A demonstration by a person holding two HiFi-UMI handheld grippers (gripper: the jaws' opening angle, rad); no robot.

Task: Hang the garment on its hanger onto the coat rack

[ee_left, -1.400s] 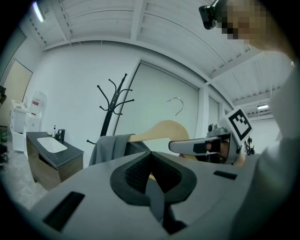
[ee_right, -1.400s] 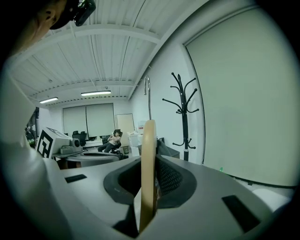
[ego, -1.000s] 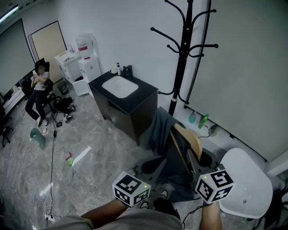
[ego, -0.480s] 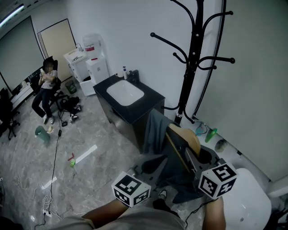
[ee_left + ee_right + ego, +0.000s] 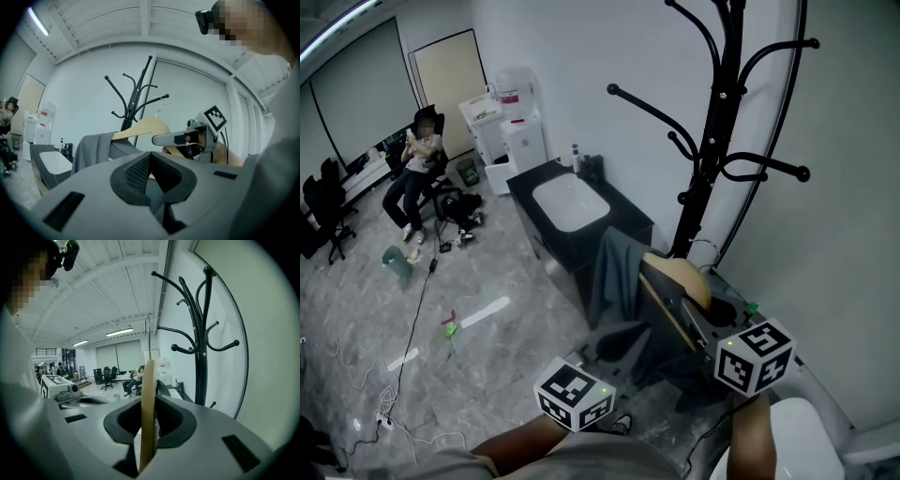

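Note:
A black coat rack (image 5: 727, 122) with curved arms stands against the white wall at the right. Below its arms hangs a wooden hanger (image 5: 680, 279) with a grey garment (image 5: 614, 272) draped over it. My right gripper (image 5: 689, 314) is shut on the hanger's body; in the right gripper view the wood (image 5: 147, 413) stands on edge between the jaws, its metal hook (image 5: 147, 333) pointing up beside the rack (image 5: 202, 333). My left gripper (image 5: 623, 342) is shut on the garment's lower cloth (image 5: 152, 187). The left gripper view shows the hanger (image 5: 140, 129) and the rack (image 5: 136, 98) behind.
A black cabinet with a white sink (image 5: 572, 202) stands just left of the rack's foot. A white round seat (image 5: 787, 441) is at the lower right. A person sits on a chair (image 5: 417, 164) far left, near a water dispenser (image 5: 517, 122). Cables (image 5: 412, 319) lie on the floor.
The rack has come nearer and its arms loom larger and higher. The hanger with the garment has stayed in both grippers and sits closer to the rack's pole.

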